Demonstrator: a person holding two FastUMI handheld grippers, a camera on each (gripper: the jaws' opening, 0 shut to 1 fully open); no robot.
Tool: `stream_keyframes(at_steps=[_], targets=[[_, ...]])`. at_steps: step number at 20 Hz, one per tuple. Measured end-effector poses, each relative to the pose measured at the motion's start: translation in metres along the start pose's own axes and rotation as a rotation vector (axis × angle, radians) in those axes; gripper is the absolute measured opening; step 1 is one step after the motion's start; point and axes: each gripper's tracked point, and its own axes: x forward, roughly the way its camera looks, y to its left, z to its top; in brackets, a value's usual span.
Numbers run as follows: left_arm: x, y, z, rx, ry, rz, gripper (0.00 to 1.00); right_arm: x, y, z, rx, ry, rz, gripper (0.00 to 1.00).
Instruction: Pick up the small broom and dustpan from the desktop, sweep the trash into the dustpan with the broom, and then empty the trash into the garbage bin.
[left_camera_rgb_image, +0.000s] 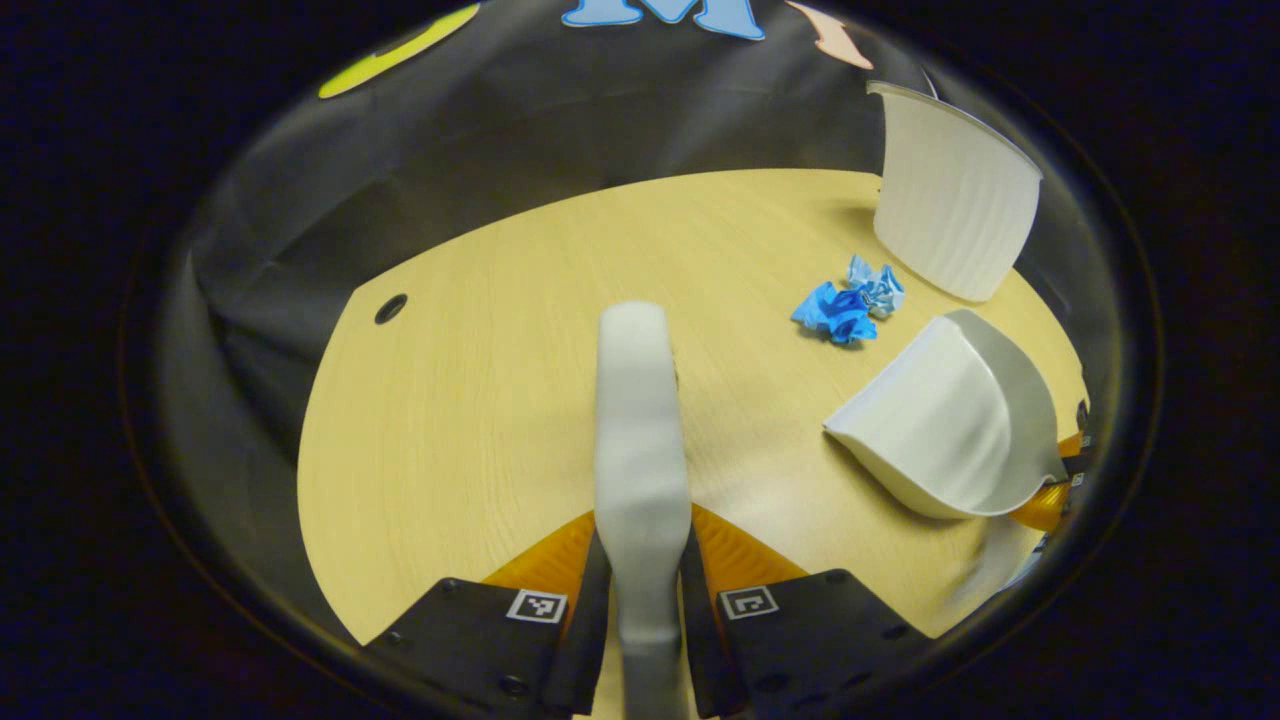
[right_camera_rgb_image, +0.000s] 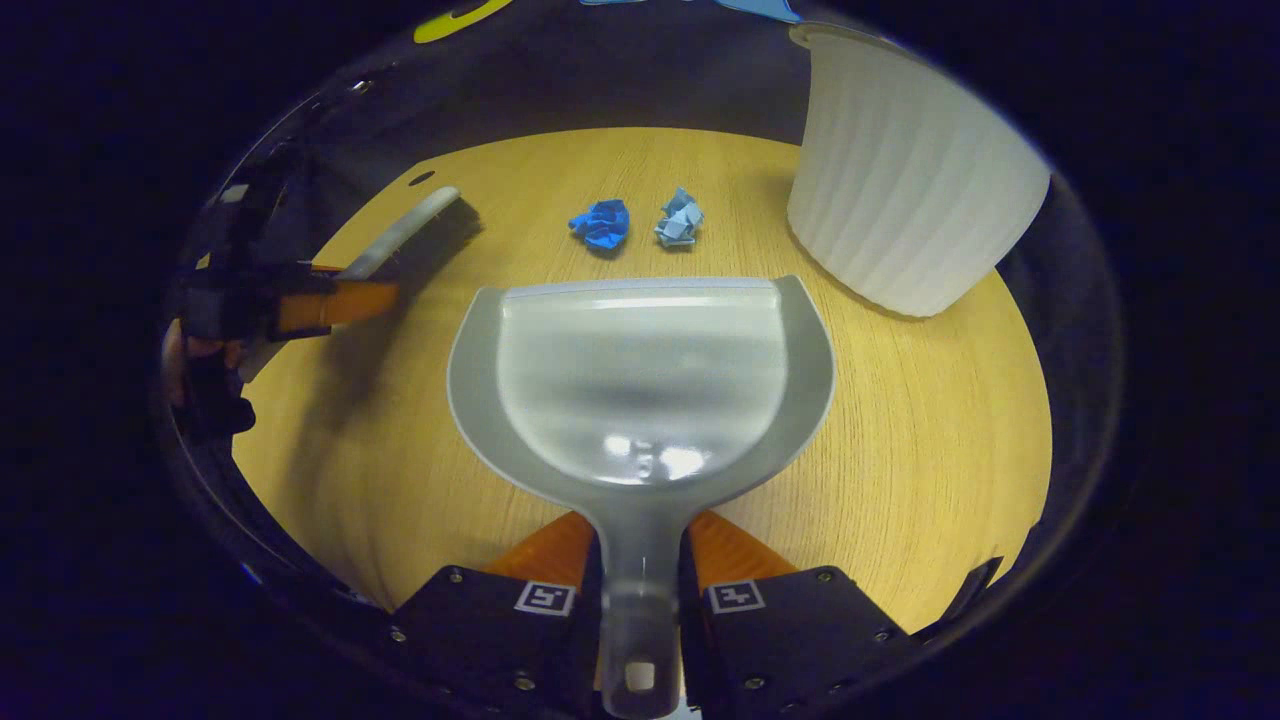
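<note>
Broom (left_camera_rgb_image: 638, 420) sits clamped in our left tool (left_camera_rgb_image: 645, 590), both fingers pressed on its handle, head pointing out over the worktop (left_camera_rgb_image: 480, 330). Dustpan (right_camera_rgb_image: 640, 370) is clamped by its handle in our right tool (right_camera_rgb_image: 640, 600), pan mouth facing the trash. From the right gripper view we also see the broom (right_camera_rgb_image: 410, 235) off to the left, bristles (right_camera_rgb_image: 445, 230) down and near the wood, held by the other tool.

Trash is two crumpled paper wads, a dark blue one (right_camera_rgb_image: 601, 222) and a pale blue one (right_camera_rgb_image: 679, 219), lying side by side just beyond the dustpan's front lip and apart from it. Garbage bin (right_camera_rgb_image: 905, 180), white and ribbed, stands near the wads on the right, at the far edge of the worktop.

Step in hand, as we judge it: both items are picked up and sweeping is not yet begun. To do it well we should lay the dustpan lip flat on the wood just short of the wads, bring the broom round behind them on the far side, and draw short strokes toward the pan. Light paper can skip sideways or roll under a lifted lip, so keep the lip pressed down and the strokes slow.
</note>
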Motion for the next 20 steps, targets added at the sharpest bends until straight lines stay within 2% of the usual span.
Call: stream_keyframes(at_steps=[5, 10, 14, 18, 20], targets=[[0.023, -0.014, 0.041, 0.068, -0.020, -0.046, 0.44, 0.001, -0.010, 0.001, -0.037, 0.007, 0.021, 0.34], [0.053, -0.043, 0.066, 0.197, 0.001, -0.131, 0.39, 0.000, -0.018, 0.002, -0.059, 0.034, 0.070, 0.34], [0.071, -0.064, 0.094, 0.307, -0.004, -0.190, 0.44, 0.000, -0.025, 0.005, -0.070, 0.052, 0.074, 0.34], [0.086, -0.093, 0.117, 0.419, -0.010, -0.280, 0.44, 0.001, -0.024, 0.003, -0.074, 0.066, 0.078, 0.34], [0.083, -0.111, 0.122, 0.480, -0.001, -0.353, 0.44, 0.002, -0.025, 0.003, -0.077, 0.068, 0.083, 0.34]])
